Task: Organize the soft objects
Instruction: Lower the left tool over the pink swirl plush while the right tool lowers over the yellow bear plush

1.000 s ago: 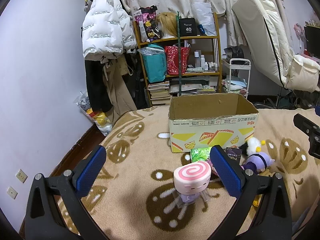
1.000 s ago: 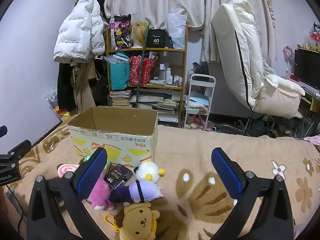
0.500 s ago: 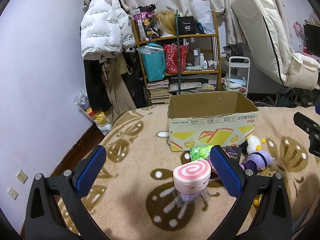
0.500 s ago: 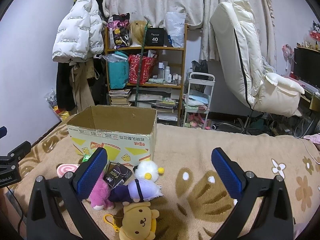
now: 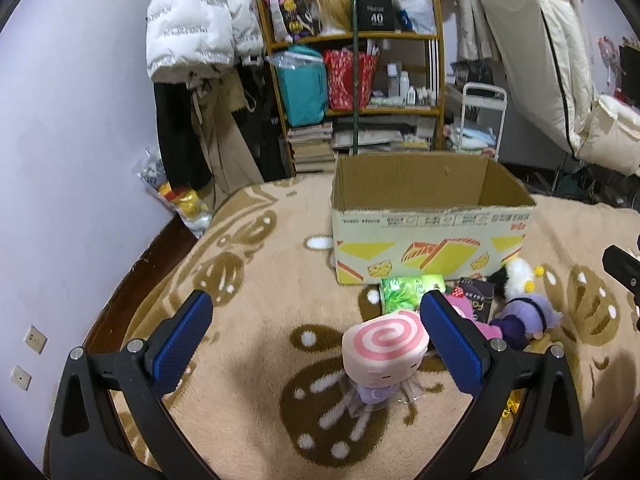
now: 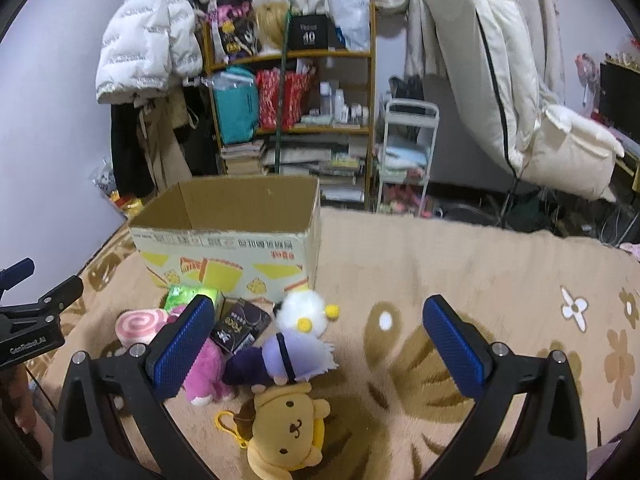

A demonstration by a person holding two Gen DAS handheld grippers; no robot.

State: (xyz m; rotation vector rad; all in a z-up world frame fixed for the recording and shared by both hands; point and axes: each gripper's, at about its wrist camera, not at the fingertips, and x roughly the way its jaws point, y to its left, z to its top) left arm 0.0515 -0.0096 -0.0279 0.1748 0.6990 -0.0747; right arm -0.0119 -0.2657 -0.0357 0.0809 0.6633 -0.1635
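No toy is gripped yet: both grippers [image 5: 316,334] [image 6: 316,336] are held wide open; the swirl plush [image 5: 383,347] must be straddled for the box [image 5: 430,216].

Each hand-held gripper [image 5: 316,342] shows black angular arms, silver screws, ribbed blue pads [image 6: 182,340]; white lettering marks the left one, left edge of frame

Black box [image 5: 375,19] on the top shelf, upper centre: "40". Left gripper's body [image 6: 30,330], left edge of the right wrist view: "GenRobot.AI". Print on the cardboard box [image 5: 432,222] is illegible.
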